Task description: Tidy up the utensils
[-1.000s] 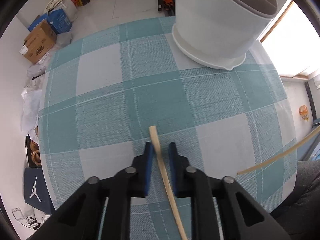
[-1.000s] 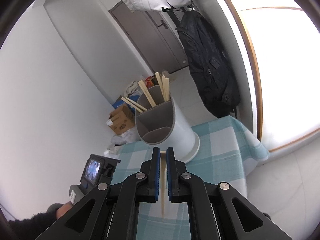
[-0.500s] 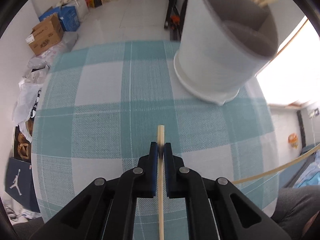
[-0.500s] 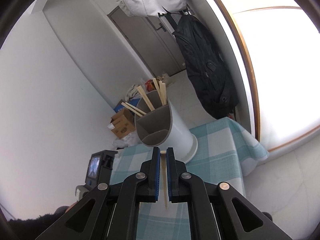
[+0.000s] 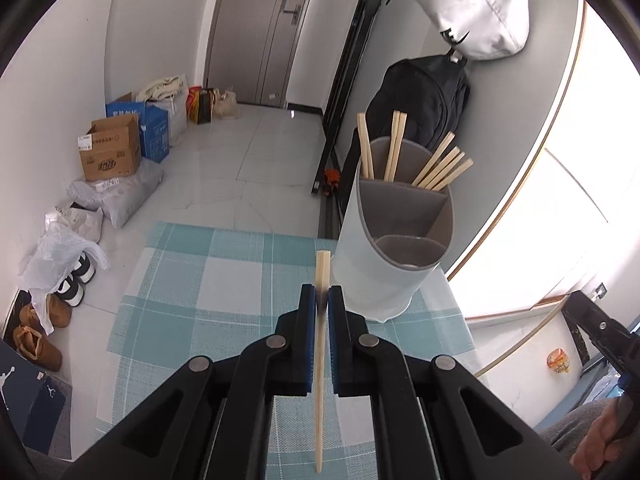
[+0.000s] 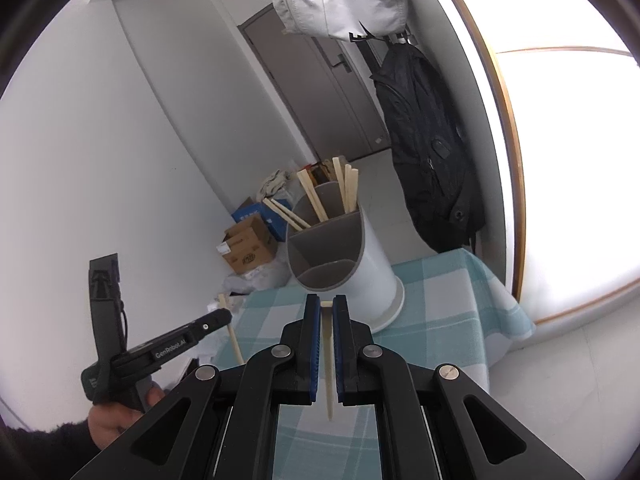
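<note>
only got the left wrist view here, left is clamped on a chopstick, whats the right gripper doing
Observer: The right gripper is shut on its own chopstick, with the thin end hanging down below the pads.
Operator: is it near the holder
Observer: It points at the utensil holder, which stands just beyond its fingertips on the checked tablecloth; the front compartment facing it looks empty.
Operator: how does my left look from there
Observer: The left gripper sits off to the right gripper's left side, its chopstick steeply tilted, the top end above the pads.
</note>
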`<control>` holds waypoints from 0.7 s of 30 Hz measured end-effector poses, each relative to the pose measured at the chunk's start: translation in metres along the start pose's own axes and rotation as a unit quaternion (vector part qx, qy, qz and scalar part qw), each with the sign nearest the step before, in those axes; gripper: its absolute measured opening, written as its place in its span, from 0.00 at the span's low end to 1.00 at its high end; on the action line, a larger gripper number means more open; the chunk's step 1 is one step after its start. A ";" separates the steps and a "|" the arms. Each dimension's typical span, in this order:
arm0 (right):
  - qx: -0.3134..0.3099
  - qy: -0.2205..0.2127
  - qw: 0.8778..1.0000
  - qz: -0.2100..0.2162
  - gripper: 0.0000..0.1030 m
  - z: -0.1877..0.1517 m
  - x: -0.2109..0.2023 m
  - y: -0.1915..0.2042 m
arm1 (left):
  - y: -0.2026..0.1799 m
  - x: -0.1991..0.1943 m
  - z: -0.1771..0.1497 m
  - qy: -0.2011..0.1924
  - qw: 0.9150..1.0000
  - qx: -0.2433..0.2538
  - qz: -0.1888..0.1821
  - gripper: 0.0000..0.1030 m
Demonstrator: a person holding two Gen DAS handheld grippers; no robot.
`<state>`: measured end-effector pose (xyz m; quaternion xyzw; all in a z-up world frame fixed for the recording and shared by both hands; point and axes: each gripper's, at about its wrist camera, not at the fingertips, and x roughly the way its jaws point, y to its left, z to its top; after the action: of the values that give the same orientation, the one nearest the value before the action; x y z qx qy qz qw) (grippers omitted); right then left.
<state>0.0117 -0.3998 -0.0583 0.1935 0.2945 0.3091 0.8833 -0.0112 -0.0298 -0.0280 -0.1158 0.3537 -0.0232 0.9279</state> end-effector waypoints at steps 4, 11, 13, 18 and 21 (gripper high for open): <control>-0.001 -0.001 1.000 -0.004 0.05 0.001 0.002 0.005 | 0.010 0.005 0.006 -0.007 1.000 -0.001 -0.018 0.02; -0.003 -0.011 1.000 -0.003 0.05 0.008 0.001 0.014 | 0.002 -0.014 0.013 -0.024 0.999 0.014 -0.038 0.02; -0.008 -0.014 1.000 -0.004 0.05 0.010 0.001 0.019 | 0.001 -0.017 0.015 -0.026 0.999 0.017 -0.042 0.01; -0.017 -0.017 1.000 0.002 0.05 0.015 0.003 0.028 | -0.004 -0.024 0.021 -0.036 0.998 0.036 -0.045 0.01; -0.014 -0.017 1.000 0.003 0.05 0.018 0.005 0.029 | -0.005 -0.028 0.024 -0.037 0.997 0.041 -0.044 0.01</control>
<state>0.0136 -0.3783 -0.0316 0.1869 0.2743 0.3122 0.8902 -0.0160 -0.0269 0.0083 -0.0935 0.3122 -0.0739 0.9425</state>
